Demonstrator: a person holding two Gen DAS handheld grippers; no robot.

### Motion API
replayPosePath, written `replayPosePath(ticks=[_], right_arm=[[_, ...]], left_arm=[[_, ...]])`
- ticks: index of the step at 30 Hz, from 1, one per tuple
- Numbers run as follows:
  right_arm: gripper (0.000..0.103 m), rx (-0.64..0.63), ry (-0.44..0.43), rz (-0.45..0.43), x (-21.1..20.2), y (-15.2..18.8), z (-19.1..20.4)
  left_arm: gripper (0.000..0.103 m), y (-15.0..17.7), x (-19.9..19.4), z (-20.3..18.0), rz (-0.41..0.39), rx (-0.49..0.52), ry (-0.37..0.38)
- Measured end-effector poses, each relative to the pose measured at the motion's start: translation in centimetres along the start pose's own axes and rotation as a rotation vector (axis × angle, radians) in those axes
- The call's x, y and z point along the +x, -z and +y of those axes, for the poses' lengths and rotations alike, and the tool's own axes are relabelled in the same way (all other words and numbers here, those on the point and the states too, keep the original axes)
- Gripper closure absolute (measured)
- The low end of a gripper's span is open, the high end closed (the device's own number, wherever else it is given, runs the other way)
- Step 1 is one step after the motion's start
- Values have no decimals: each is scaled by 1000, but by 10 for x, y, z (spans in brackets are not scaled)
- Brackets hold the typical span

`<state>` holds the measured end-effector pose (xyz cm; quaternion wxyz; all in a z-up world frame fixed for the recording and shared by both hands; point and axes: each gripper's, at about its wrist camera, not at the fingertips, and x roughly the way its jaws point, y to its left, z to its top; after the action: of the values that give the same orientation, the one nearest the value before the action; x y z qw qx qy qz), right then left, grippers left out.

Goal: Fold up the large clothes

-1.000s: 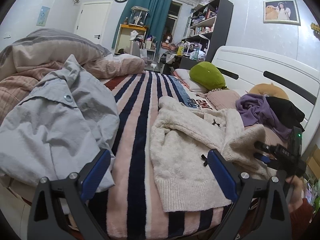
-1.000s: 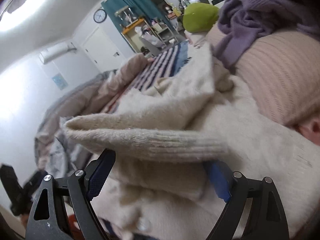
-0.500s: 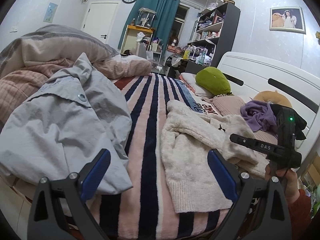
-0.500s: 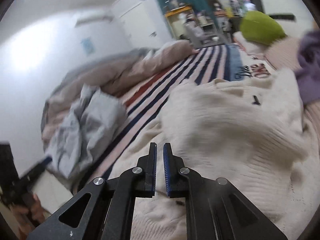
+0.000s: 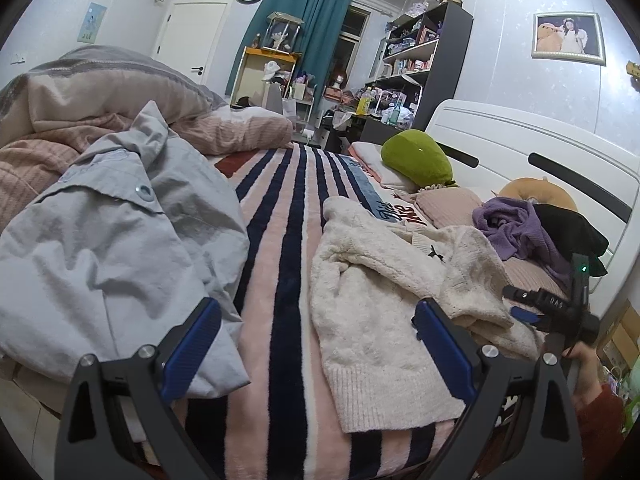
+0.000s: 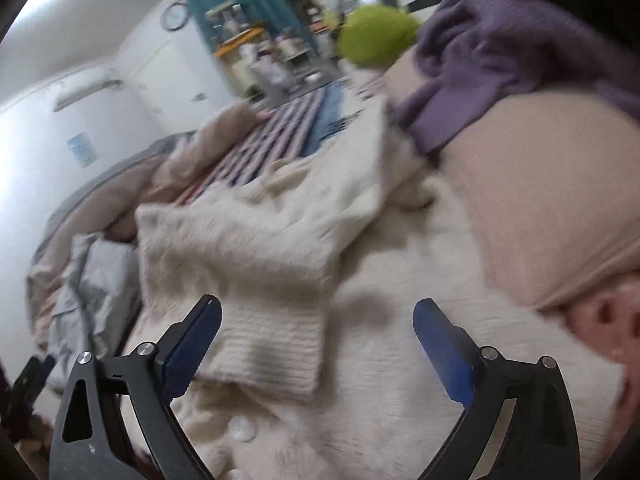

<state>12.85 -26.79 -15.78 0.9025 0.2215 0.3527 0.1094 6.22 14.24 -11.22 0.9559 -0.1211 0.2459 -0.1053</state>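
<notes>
A cream knit sweater (image 5: 380,300) lies crumpled on the striped blanket (image 5: 280,280) at the right of the bed. My left gripper (image 5: 316,344) is open and empty, held above the bed's near edge, apart from the sweater. My right gripper (image 6: 316,340) is open just over the sweater (image 6: 280,260), with a ribbed sleeve cuff (image 6: 272,352) lying between its fingers. It also shows in the left wrist view (image 5: 528,308) at the sweater's right edge. A light grey jacket (image 5: 112,248) lies heaped at the left.
A pink pillow (image 6: 540,200), a purple garment (image 5: 516,232) and a black one (image 5: 568,228) lie by the white headboard (image 5: 520,148). A green cushion (image 5: 416,160) sits further back. A pink and grey duvet (image 5: 80,96) is piled at the far left.
My right gripper went from open to shut and is open again, low over the sweater's cuff. The sweater's right side has been shifted. The left gripper stayed open and rose slightly.
</notes>
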Motion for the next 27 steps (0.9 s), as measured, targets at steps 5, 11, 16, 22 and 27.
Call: replayPosePath(ticks=[5,11,16,22,27], right_arm=[[21,-121,-98,44,21,-12,34],[87,-283,-109,43,29,-15,93],[89,-399,-294,71,34,1,143],[82,-491,-402,261,62,48,181],[68,-521,-440,352,67,71,185]], left_arm=[[7,0,1,-2,-1,-2,-6],[7,0,2,0,-5,-9,-9],[7,1,6,4,2,-16,-7],[7,5,9,8,13,-21,0],[7,10,14,5,17,-16,36]])
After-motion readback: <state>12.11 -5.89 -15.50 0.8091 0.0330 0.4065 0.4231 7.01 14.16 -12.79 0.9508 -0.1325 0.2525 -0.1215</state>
